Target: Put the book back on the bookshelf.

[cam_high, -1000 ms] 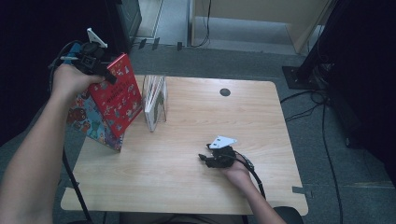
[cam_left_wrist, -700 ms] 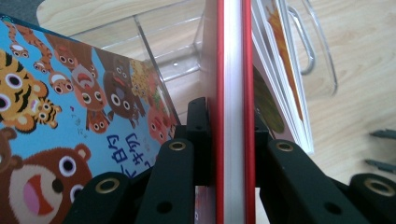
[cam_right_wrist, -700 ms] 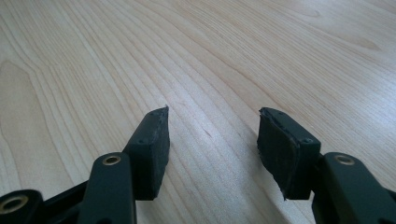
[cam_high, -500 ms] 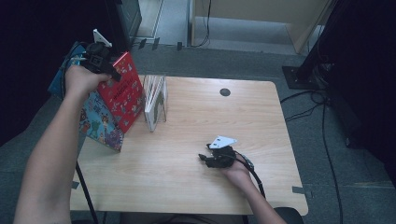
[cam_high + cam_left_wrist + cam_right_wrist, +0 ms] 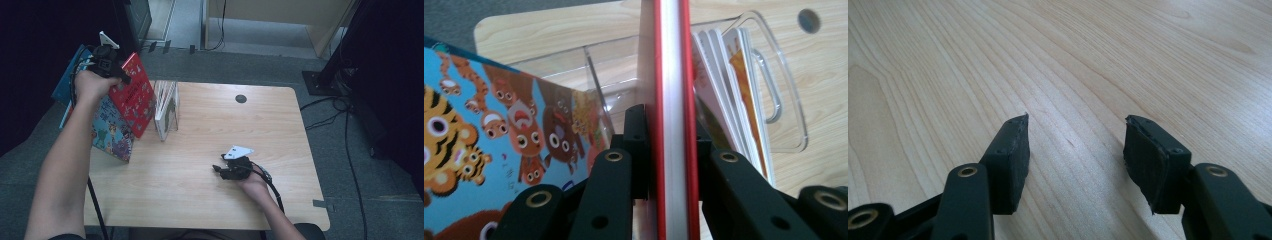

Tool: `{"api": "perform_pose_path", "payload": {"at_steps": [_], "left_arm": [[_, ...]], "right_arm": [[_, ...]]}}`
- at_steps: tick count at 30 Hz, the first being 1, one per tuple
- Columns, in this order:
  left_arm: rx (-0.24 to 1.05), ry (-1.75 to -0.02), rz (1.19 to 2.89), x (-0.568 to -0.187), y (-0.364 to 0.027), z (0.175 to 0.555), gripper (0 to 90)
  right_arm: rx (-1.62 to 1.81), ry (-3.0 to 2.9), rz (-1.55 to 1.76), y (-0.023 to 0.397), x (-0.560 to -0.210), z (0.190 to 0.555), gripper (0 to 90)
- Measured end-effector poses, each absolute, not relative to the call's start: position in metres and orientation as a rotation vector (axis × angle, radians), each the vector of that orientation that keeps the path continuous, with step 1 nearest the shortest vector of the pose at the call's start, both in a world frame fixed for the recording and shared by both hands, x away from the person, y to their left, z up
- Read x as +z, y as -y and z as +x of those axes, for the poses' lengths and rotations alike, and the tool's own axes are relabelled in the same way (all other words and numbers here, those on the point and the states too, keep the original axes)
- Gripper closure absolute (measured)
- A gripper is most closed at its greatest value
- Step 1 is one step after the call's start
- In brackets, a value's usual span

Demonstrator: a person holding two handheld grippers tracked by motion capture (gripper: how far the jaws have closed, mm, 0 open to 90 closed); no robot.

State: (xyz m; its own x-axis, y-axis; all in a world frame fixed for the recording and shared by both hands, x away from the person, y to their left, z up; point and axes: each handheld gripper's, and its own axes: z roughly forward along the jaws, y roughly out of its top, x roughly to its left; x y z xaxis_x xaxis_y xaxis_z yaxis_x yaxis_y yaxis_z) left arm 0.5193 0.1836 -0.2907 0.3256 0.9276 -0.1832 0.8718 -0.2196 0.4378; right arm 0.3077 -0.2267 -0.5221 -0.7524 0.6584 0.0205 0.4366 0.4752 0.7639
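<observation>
- Jaws on the left gripper (image 5: 671,170) are clamping the red book (image 5: 132,95) by its top edge; pads are pressing both covers, page block showing between them in the left gripper view.
- Right gripper (image 5: 1075,160) is sitting with jaws apart and nothing between them, resting low on the wooden table (image 5: 210,200).
- Red book is hanging upright at the table's left edge, between the blue animal book (image 5: 111,132) and the clear plastic holder (image 5: 774,95), which already has thin books (image 5: 729,90) standing in it.
- Risk: grip is only pinching a narrow strip of the top edge, so the book is likely swinging or slipping out if the hand tilts.
- Risk: the book's lower corner is heading near the holder's wall; catching it could be tipping the light holder or knocking over the thin books.
- Risk: the blue animal book is leaning just beside the red one and partly off the table edge; a brush could be sending it to the floor.
- Pose: left forearm is reaching forward and up along the table's left side, gripper pointing down. Right hand is lying flat near the table's front right, wrist on the table.
</observation>
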Motion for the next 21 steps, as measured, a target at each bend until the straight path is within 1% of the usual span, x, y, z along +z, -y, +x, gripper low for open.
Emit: {"api": "perform_pose_path", "payload": {"at_steps": [3,10,12,21], "left_arm": [[0.168,-1.583,2.135,-0.2912,-0.1851,0.5191,79.6],[0.14,-1.553,2.139,-0.2898,-0.1873,0.5184,76.7],[0.139,-1.549,2.151,-0.2892,-0.1872,0.5184,73.2],[0.156,-1.535,2.165,-0.2843,-0.1914,0.5159,63.8]], "right_arm": [[1.149,-2.449,0.934,0.2267,-0.5221,0.3076,44.0],[1.149,-2.449,0.933,0.2268,-0.5221,0.3076,44.0],[1.149,-2.449,0.934,0.2267,-0.5221,0.3076,44.0],[1.149,-2.449,0.934,0.2267,-0.5221,0.3076,44.0]]}}
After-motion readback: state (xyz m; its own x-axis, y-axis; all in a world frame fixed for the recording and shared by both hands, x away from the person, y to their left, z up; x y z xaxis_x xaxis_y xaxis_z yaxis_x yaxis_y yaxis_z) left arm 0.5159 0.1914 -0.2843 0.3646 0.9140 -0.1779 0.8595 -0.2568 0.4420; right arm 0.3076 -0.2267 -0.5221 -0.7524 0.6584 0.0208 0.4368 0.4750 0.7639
